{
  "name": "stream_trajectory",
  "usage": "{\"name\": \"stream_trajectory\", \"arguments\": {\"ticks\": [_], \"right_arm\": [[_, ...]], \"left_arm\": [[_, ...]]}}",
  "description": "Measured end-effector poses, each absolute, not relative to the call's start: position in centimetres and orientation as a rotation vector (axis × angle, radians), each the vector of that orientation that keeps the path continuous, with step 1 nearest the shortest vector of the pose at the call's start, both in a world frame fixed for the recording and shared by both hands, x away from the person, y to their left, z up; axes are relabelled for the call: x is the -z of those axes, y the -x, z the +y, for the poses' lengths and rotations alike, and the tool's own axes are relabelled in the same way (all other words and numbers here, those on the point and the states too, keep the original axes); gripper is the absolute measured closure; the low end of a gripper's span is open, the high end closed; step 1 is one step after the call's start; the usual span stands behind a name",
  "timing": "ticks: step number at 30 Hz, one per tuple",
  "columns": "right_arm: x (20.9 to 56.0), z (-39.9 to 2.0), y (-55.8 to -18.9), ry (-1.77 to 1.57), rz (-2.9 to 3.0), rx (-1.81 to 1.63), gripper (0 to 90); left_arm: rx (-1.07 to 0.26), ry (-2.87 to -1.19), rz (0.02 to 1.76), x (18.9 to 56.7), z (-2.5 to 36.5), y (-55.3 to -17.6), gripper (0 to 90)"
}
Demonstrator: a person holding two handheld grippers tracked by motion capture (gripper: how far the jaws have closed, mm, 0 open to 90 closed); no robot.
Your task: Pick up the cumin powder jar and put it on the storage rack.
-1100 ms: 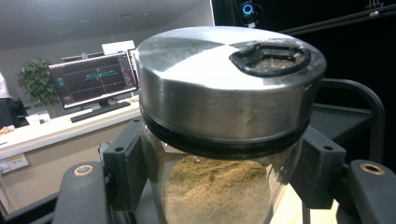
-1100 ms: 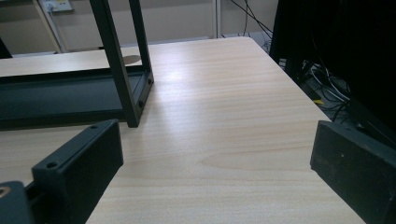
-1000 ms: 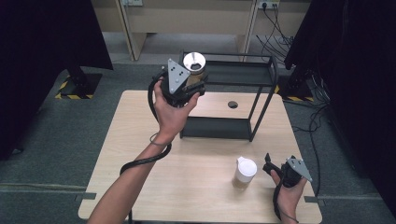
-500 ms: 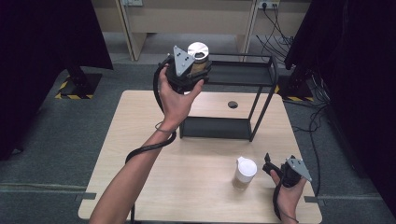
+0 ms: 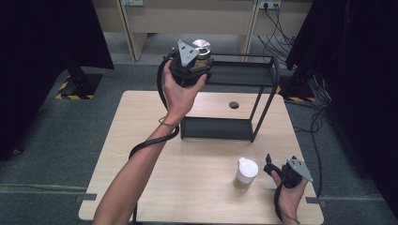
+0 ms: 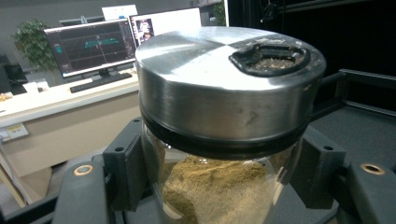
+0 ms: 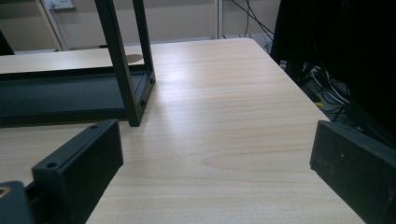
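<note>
The left gripper (image 5: 199,61) clamps a glass jar (image 6: 219,186) beside the black rack's (image 5: 263,101) top shelf; its base is cut off. The right gripper (image 5: 277,168) rests wide open, empty, on the table (image 5: 197,187).

Grey carpet floor (image 5: 56,136), black curtains (image 5: 42,56) at both sides, a beige counter (image 5: 187,18) behind.

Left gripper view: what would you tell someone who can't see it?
A glass jar of tan powder with a shiny metal lid sits clamped in the left tongs, just before a black shelf. Behind stand a desk and computer monitors.
</note>
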State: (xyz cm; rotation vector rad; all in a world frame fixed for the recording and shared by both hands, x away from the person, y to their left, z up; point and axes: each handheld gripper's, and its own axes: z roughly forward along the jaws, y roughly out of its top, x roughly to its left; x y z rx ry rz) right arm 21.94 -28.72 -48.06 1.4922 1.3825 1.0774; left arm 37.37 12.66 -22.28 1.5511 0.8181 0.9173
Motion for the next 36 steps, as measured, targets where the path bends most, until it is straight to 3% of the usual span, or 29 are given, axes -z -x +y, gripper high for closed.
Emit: {"name": "stream_trajectory", "arguments": {"ticks": [23, 36], "right_arm": [[48.1, -28.4, -21.9, -1.465, 1.393, -1.059, 2.6], [48.1, -28.3, -21.9, -1.463, 1.396, -1.055, 2.6]], "left_arm": [[-0.771, -1.541, 0.903, 21.7, 13.6, -39.4, 30.8], [-0.778, -1.546, 0.889, 21.7, 13.7, -39.5, 30.2]]}}
